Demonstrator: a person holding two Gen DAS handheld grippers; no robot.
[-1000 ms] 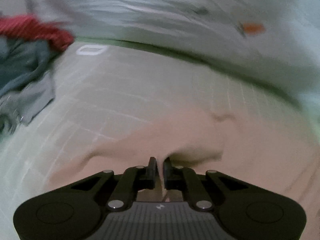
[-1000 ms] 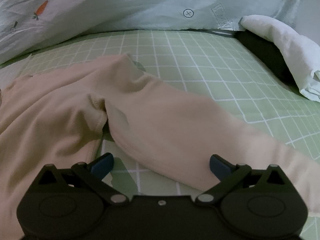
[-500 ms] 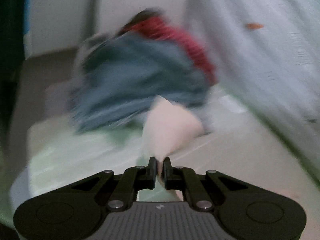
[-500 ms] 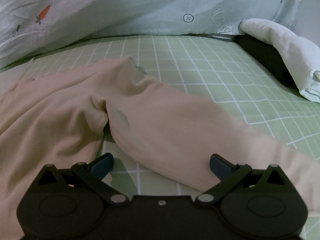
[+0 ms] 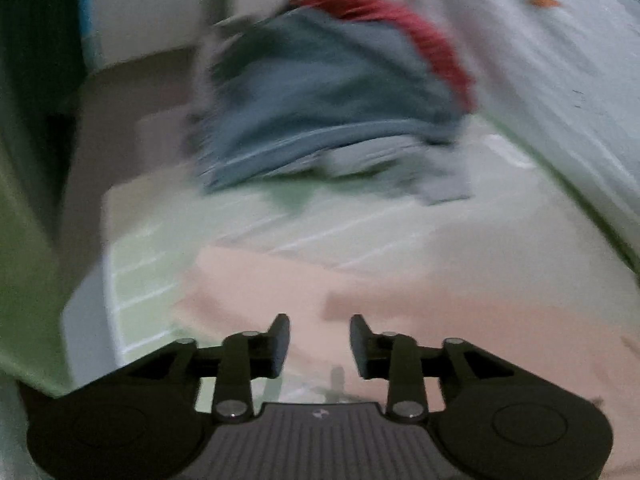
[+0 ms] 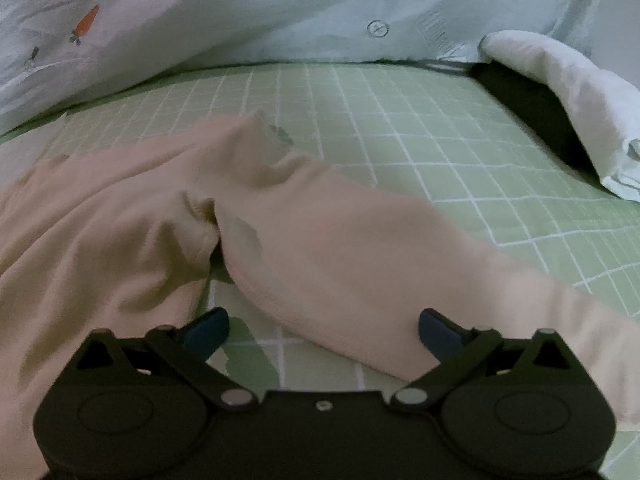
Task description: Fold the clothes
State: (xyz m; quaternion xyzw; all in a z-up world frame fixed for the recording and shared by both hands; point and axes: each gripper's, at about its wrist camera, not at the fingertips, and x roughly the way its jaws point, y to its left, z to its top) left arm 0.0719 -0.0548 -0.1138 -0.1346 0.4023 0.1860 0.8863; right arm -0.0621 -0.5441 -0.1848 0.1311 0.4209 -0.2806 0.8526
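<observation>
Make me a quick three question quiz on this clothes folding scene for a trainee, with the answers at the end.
1. True or false: the left gripper is clamped on the peach garment.
2. Which pattern does the green bed sheet carry? A) dots B) white grid lines C) stripes
3. Fill in: the cartoon printed on the pale quilt is an orange ____.

Key
1. False: its jaws are opening, with nothing pinched between them.
2. B
3. Carrot
</observation>
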